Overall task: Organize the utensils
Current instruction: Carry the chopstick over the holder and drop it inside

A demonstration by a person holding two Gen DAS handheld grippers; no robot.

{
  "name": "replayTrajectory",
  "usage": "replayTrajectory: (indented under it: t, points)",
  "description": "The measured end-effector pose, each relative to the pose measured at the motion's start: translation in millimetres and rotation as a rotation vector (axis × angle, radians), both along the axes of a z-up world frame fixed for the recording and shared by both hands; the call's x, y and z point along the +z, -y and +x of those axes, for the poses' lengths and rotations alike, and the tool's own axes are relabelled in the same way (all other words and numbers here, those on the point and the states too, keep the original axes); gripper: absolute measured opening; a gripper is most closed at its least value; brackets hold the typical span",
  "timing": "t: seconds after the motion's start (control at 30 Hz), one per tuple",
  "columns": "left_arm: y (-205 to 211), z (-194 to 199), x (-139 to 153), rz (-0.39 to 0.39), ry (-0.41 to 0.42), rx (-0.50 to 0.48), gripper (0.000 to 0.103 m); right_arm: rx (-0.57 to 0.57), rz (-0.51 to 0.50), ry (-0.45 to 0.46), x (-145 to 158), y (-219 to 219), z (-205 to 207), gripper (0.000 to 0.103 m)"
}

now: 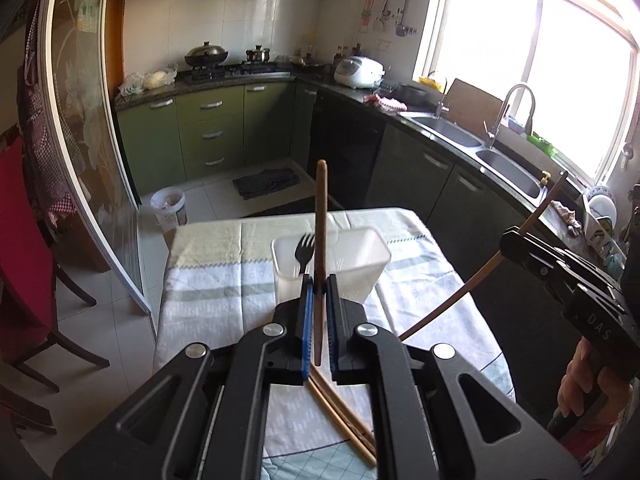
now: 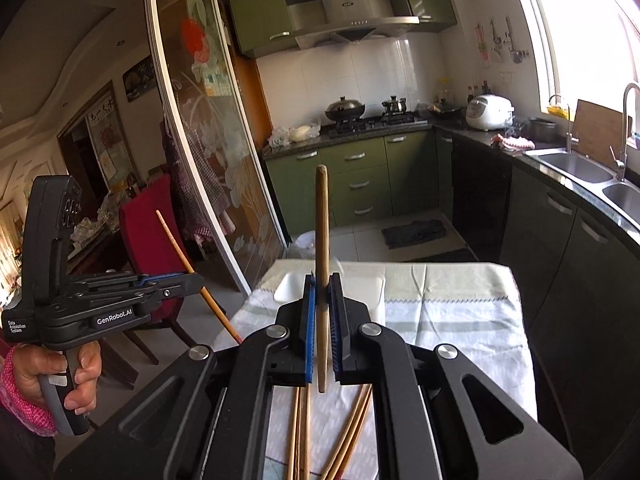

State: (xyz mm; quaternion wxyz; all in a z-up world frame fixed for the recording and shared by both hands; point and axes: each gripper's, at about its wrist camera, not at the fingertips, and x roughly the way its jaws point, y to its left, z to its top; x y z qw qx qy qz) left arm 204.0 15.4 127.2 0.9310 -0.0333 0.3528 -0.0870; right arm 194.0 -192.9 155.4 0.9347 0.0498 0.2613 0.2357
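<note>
Wooden chopstick clamped upright in left tongs; right tongs pinch another chopstick.

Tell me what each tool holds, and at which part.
Left tool: one chopstick, pinched near its middle. Right tool: another chopstick, likewise near its middle.

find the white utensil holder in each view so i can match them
Left wrist view: the white utensil holder is centre frame on the table, just past the left gripper, a black fork in it.
Right wrist view: centre, mostly hidden behind the right gripper; white rim shows.
Shared landmark: rice cooker.
</note>
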Motion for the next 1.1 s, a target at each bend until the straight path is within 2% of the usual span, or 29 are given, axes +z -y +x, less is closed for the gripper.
replayTrajectory:
  t: [0.17,0.23,0.3,0.43,0.53,0.63,0.8,1.0,1.1]
  points:
    - [3,21,45,-0.001,0.15,0.02,0.007,-0.059,0.025,0.1,45,0,28,0.007]
    - [5,36,49,0.005,0.188,0.026,0.007,-0.084,0.025,0.116,52,-3,46,0.007]
    - [9,52,43,0.021,0.192,0.037,0.007,-0.105,0.019,0.11,51,-6,68,0.007]
    - [12,84,9,0.032,0.111,0.045,0.006,-0.109,-0.006,0.018,21,-18,110,0.007]
    - [14,101,-18,0.051,0.039,0.046,0.007,-0.1,-0.047,-0.058,-13,-29,133,0.007]
    - [15,110,-40,0.082,-0.016,0.05,0.007,-0.09,-0.085,-0.119,-48,-37,147,0.007]
    - [14,120,-72,0.108,-0.106,0.05,0.007,-0.071,-0.117,-0.187,-88,-45,158,0.007]
    - [15,121,-89,0.105,-0.165,0.046,0.008,-0.058,-0.137,-0.2,-99,-49,153,0.01]
    - [14,115,-84,0.089,-0.161,0.046,0.021,-0.055,-0.126,-0.181,-92,-45,143,0.012]
